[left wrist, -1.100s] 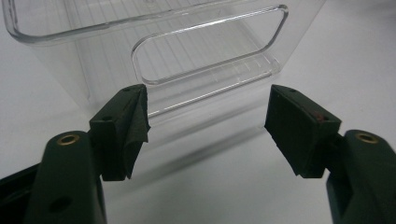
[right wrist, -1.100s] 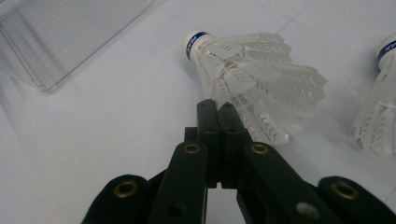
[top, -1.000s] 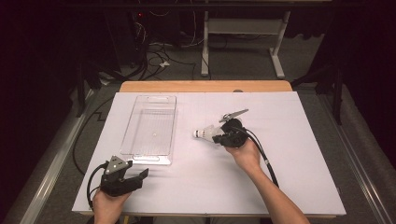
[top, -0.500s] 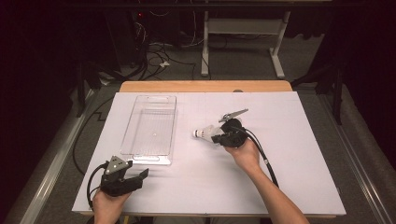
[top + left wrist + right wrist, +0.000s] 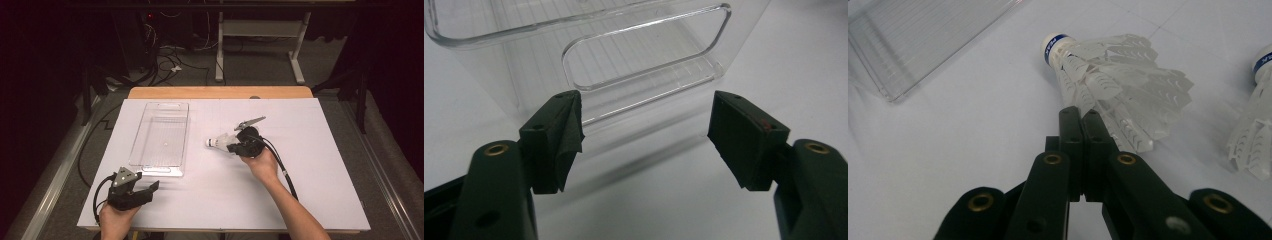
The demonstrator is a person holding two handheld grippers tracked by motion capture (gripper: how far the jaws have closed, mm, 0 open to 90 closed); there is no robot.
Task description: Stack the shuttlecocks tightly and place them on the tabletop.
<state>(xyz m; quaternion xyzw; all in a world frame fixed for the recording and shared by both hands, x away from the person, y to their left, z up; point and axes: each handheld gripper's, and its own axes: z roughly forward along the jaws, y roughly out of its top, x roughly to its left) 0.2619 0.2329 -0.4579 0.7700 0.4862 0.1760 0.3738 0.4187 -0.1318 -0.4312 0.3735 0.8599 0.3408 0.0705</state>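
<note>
Shuttlecock (image 5: 1108, 75) at frame centre, feather skirt pinched by right hand-held gripper (image 5: 1081, 117), jaws clenched on it. Left hand-held gripper (image 5: 646, 137) released, jaws apart, facing clear tray (image 5: 589, 40). Second shuttlecock (image 5: 1255, 130) at right edge.

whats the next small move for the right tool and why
Probably lift the shuttlecock and carry it toward the clear bin. The right tool looks shut on the skirt's edge, the shuttlecock lies beside the bin, and the left tool waits open at the bin's near end.
</note>
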